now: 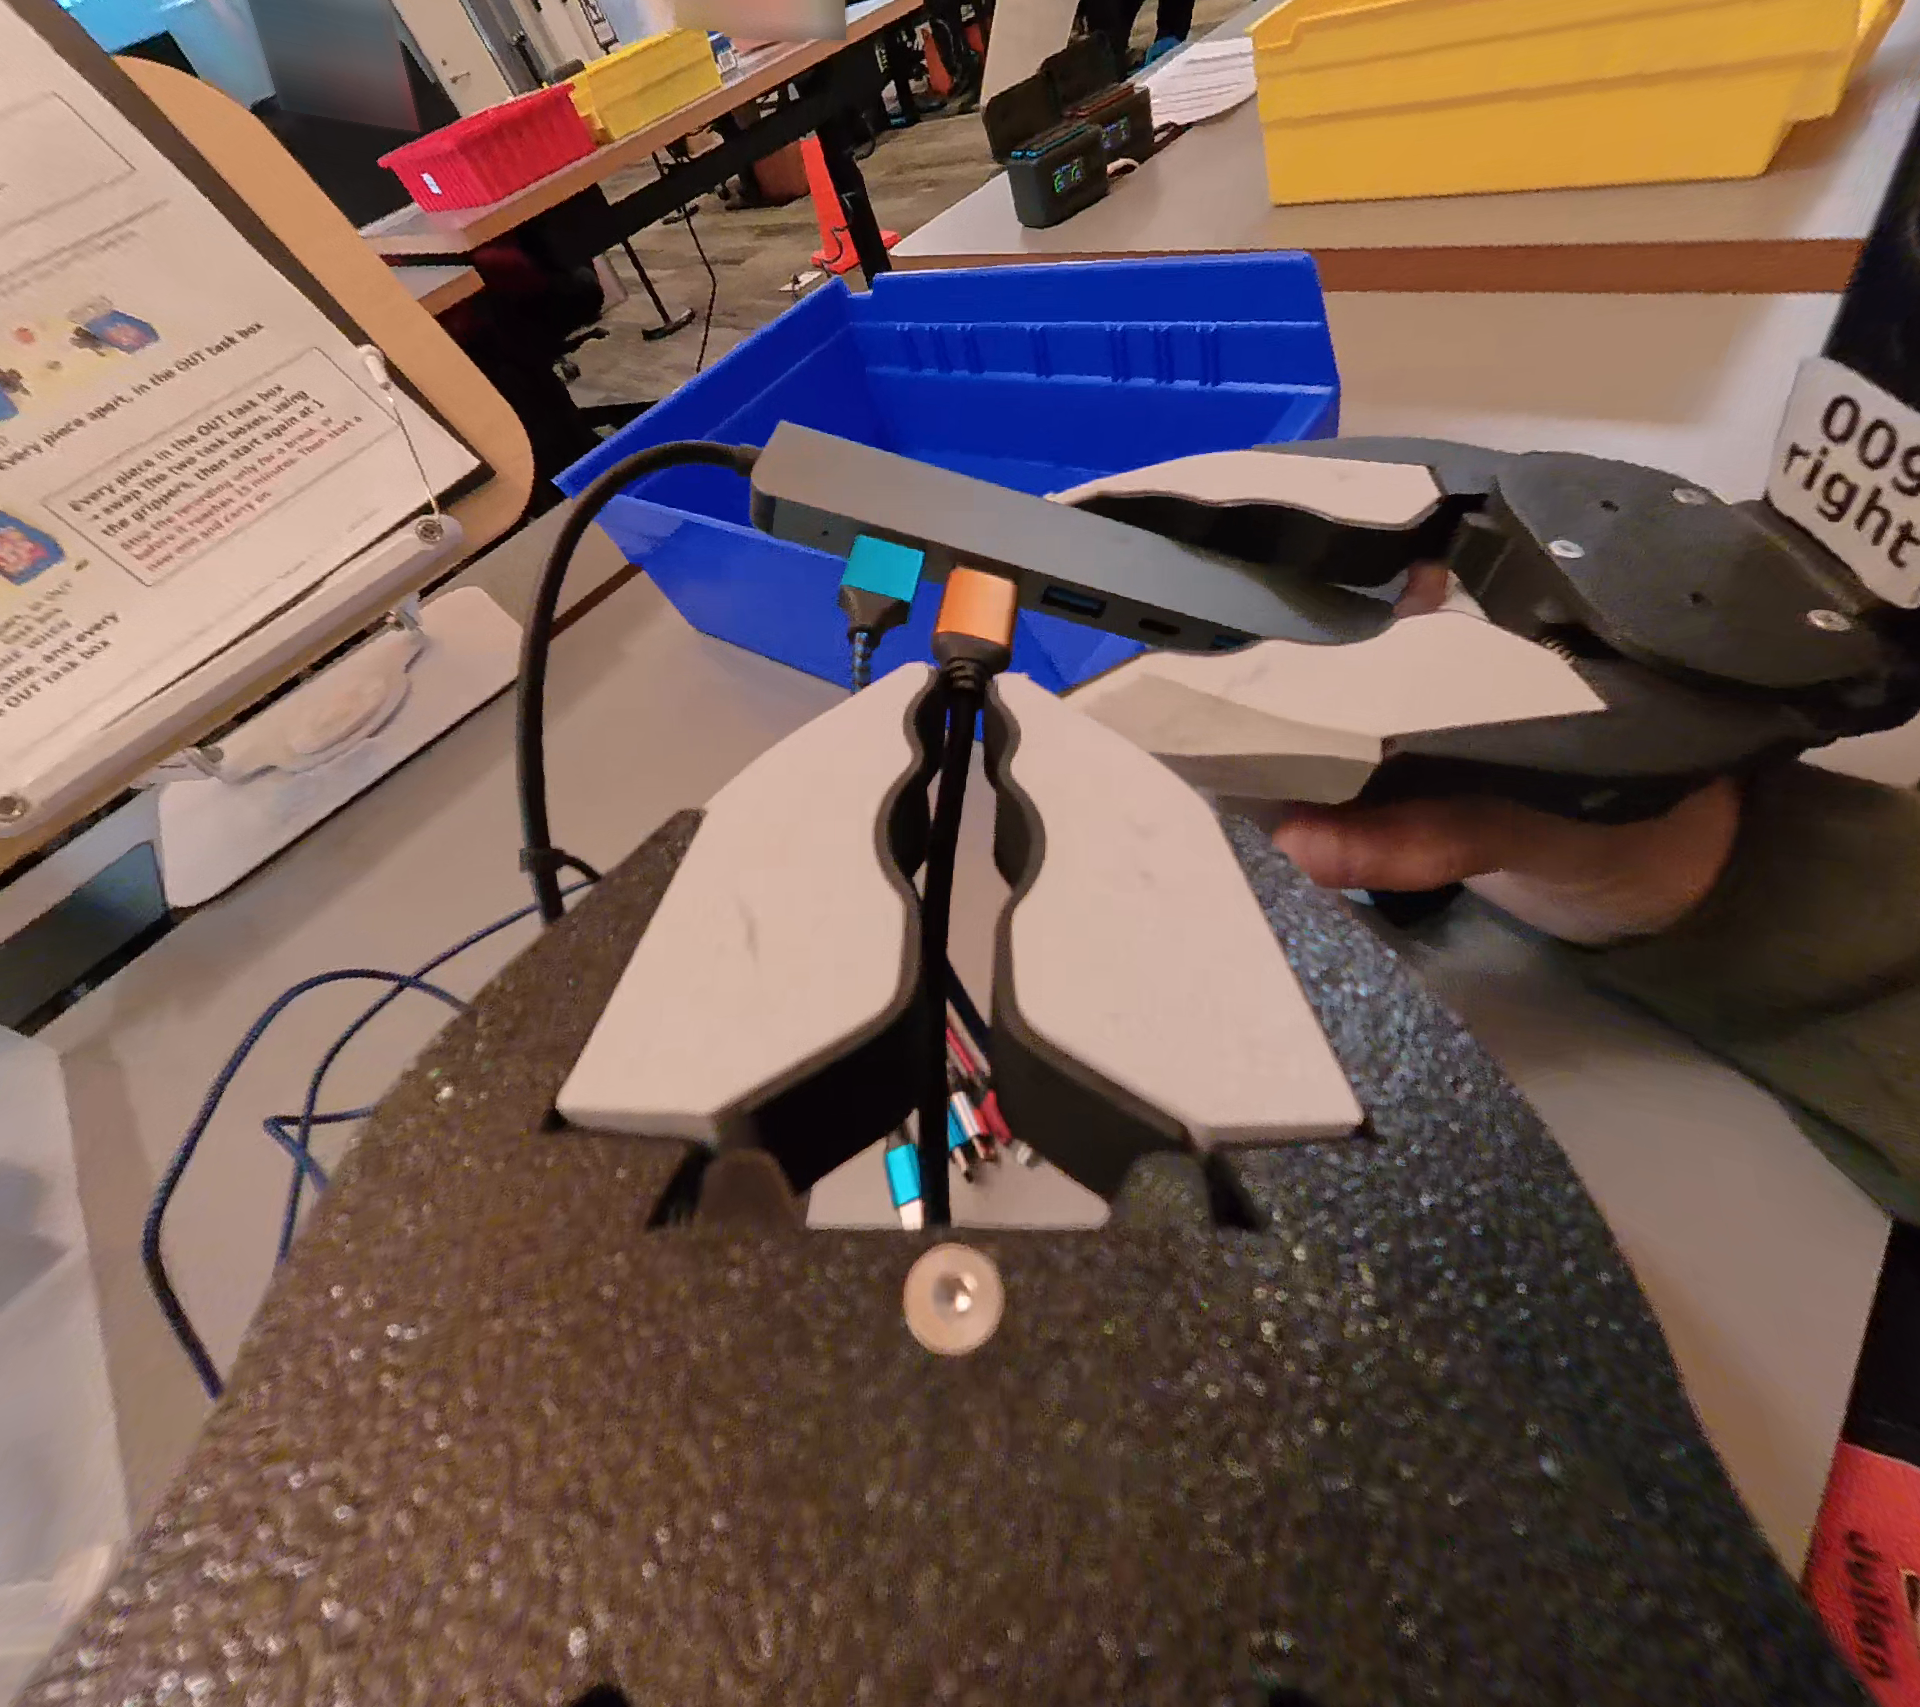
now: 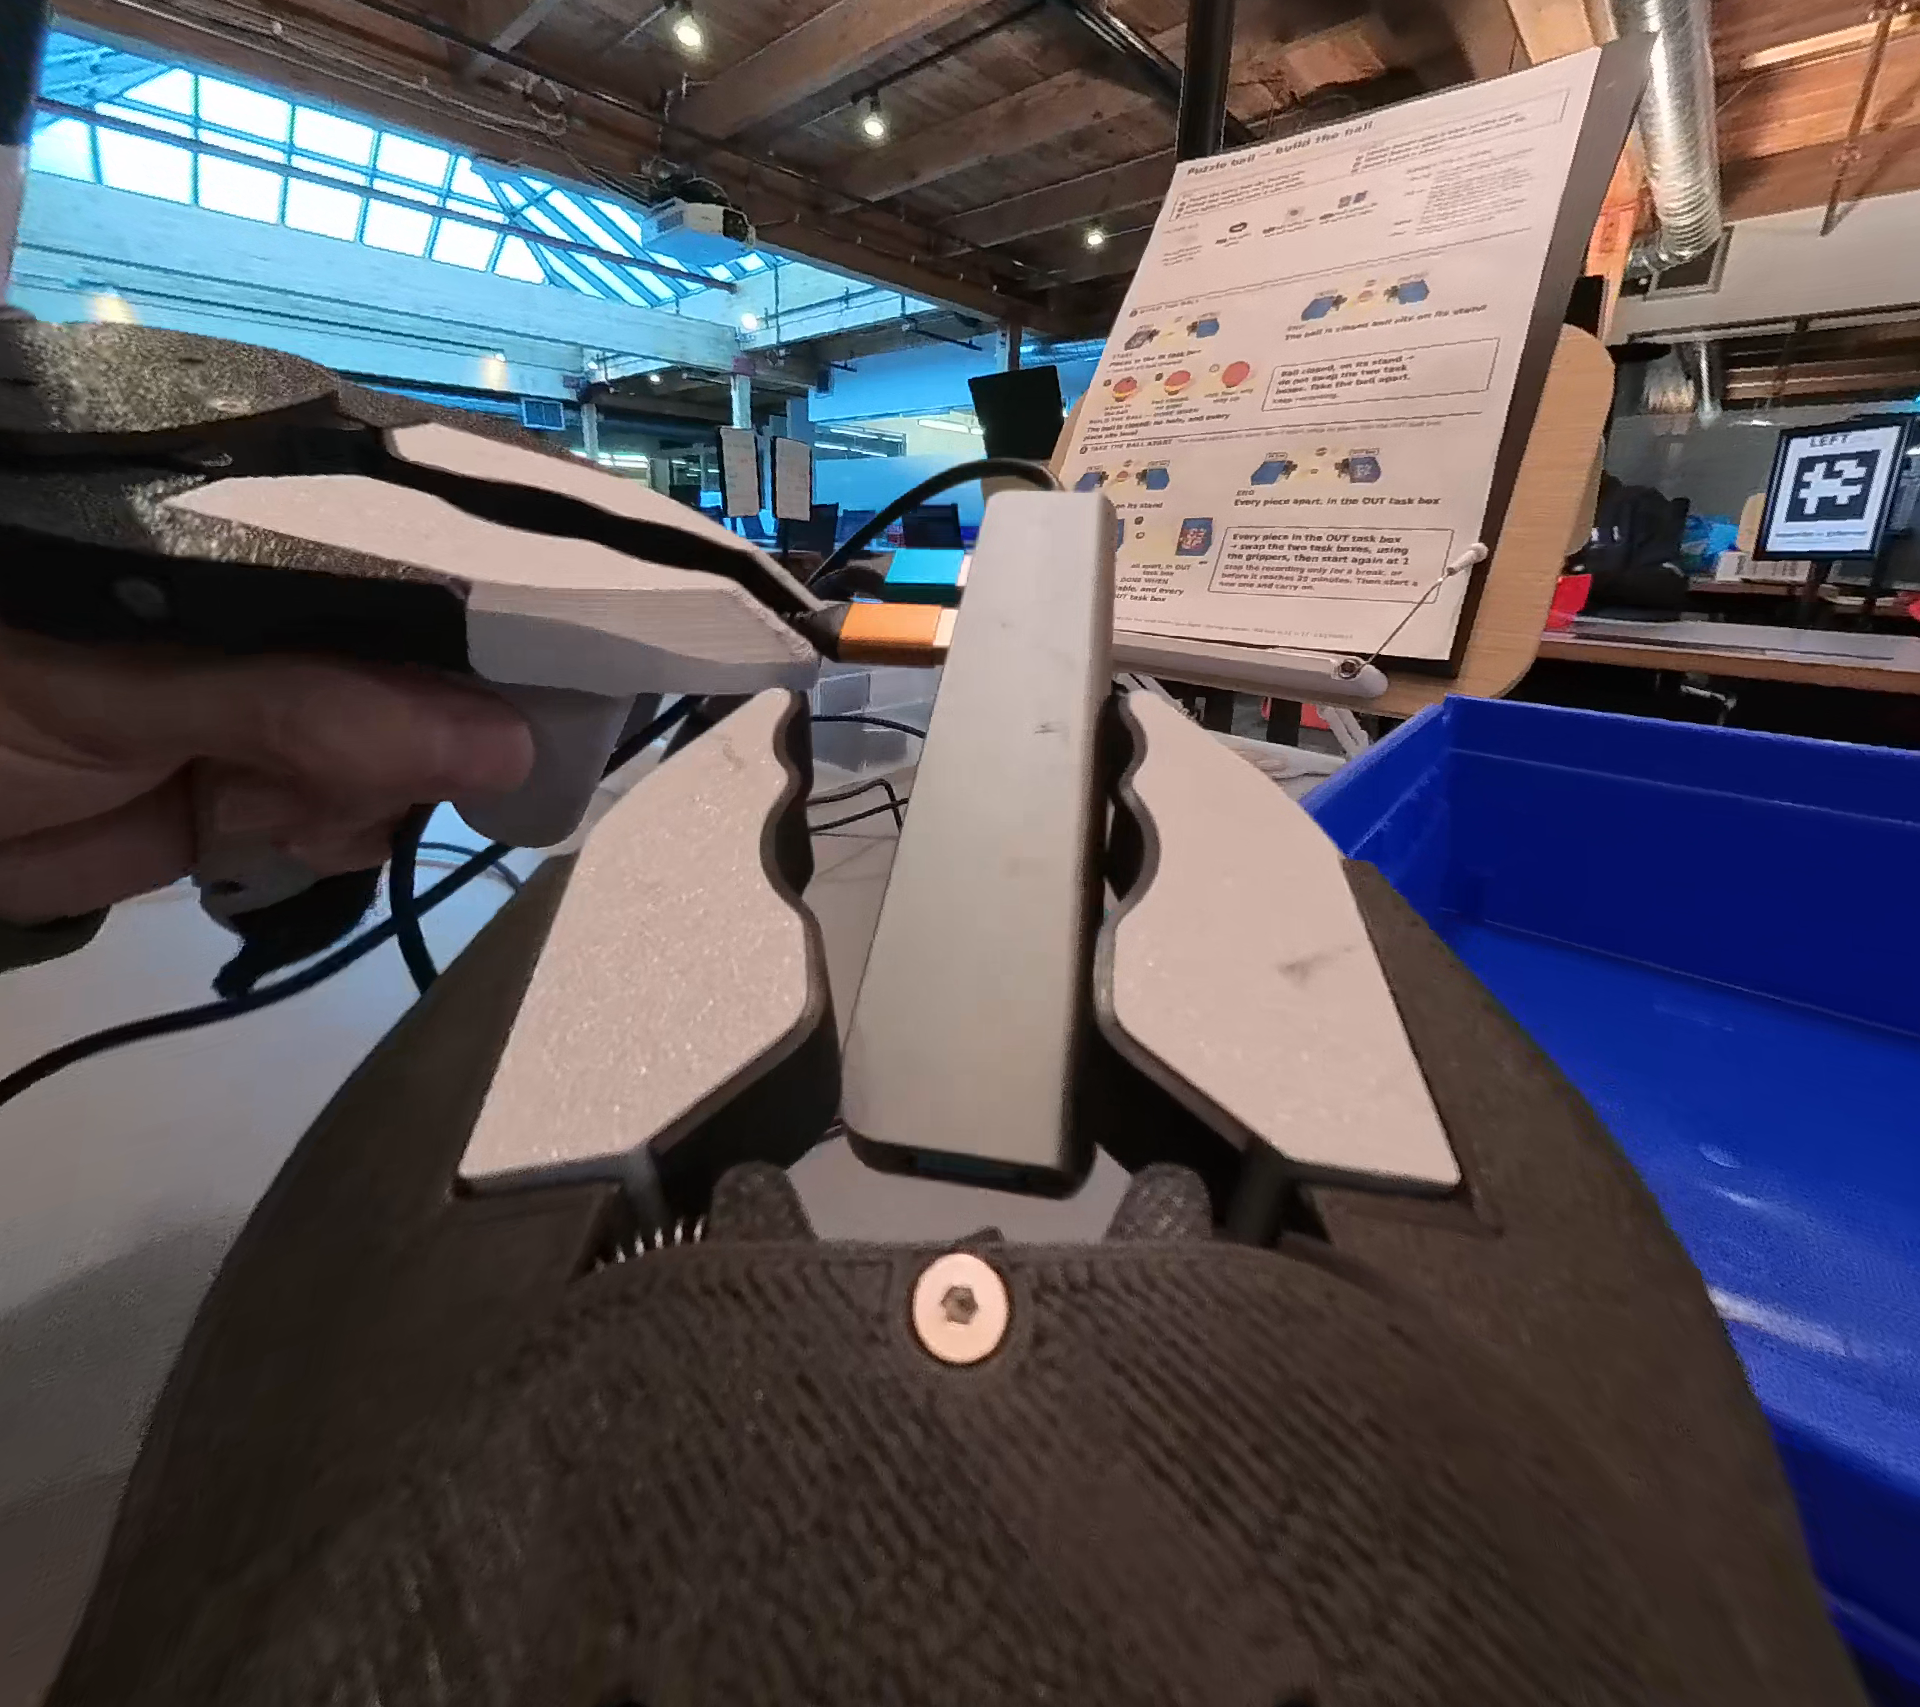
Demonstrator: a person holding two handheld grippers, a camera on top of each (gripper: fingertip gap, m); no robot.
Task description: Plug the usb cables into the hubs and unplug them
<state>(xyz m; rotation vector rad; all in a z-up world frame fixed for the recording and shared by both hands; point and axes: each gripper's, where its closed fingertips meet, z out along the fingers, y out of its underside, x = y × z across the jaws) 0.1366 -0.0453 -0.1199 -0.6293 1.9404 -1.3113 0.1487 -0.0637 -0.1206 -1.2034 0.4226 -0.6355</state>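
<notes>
Your right gripper (image 2: 961,826) clamped the slim grey metal hub (image 2: 987,826); at nine o'clock, your left gripper (image 1: 961,691) pinched the orange-plugged black cable (image 1: 951,878).

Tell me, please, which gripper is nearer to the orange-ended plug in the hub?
Left. The left gripper is shut on the black cable right behind the orange plug. The right gripper clamps the grey hub farther along its body, away from that plug.
</notes>
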